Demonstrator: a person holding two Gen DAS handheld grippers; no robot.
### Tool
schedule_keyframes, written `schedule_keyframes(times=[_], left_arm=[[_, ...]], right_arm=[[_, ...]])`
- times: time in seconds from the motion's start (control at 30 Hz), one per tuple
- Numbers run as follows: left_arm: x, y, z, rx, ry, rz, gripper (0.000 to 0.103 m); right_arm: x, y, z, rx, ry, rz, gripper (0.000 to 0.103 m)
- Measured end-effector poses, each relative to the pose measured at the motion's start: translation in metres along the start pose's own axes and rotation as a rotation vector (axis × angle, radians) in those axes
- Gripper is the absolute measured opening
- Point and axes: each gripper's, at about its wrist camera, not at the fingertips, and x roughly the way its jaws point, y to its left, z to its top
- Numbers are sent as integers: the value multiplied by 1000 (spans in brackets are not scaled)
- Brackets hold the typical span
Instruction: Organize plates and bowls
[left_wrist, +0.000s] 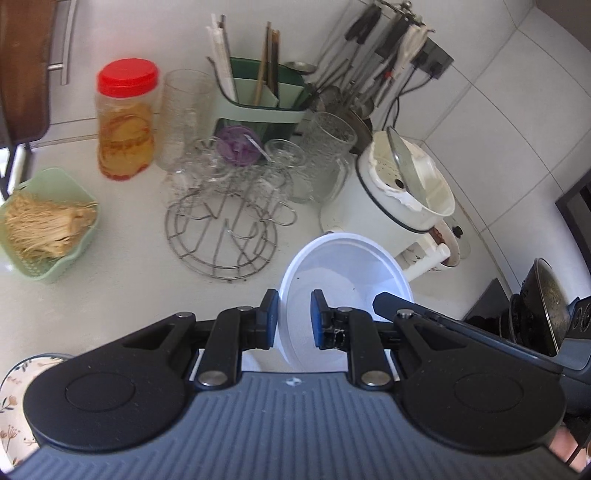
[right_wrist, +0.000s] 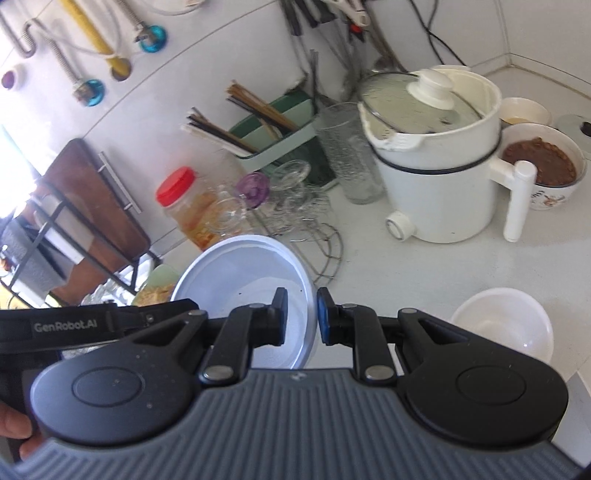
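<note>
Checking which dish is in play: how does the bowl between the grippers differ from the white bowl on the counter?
The held bowl is tilted, its rim clamped by both the left gripper and right gripper; the loose bowl sits flat on the counter, untouched. The held bowl looks bluish-white and wider; the loose bowl looks creamier and smaller. Both appear empty.

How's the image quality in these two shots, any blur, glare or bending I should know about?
Left wrist view: fairly sharp, with the white bowl and wire rack crisp; fisheye bends the wall tiles, and the corners go dark. Right wrist view: softer, with the glasses beside the red-lidded jar smeared; window glare washes out the left edge, and the counter line curves strongly.
</note>
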Motion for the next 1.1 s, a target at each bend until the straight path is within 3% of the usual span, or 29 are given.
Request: schedule_keyframes(times=[0.47,0.83,1.1], left_arm=[[-10,57,-18,-114,-18,79,22],[14,90,-39,-147,59,118,22],[29,96,-50,-147,101,102,25]], right_arm=[[40,36,-21,-71,115,54,20],[70,42,-48,-98,212,15,20],[75,37,-61,-88,229,-33,22]])
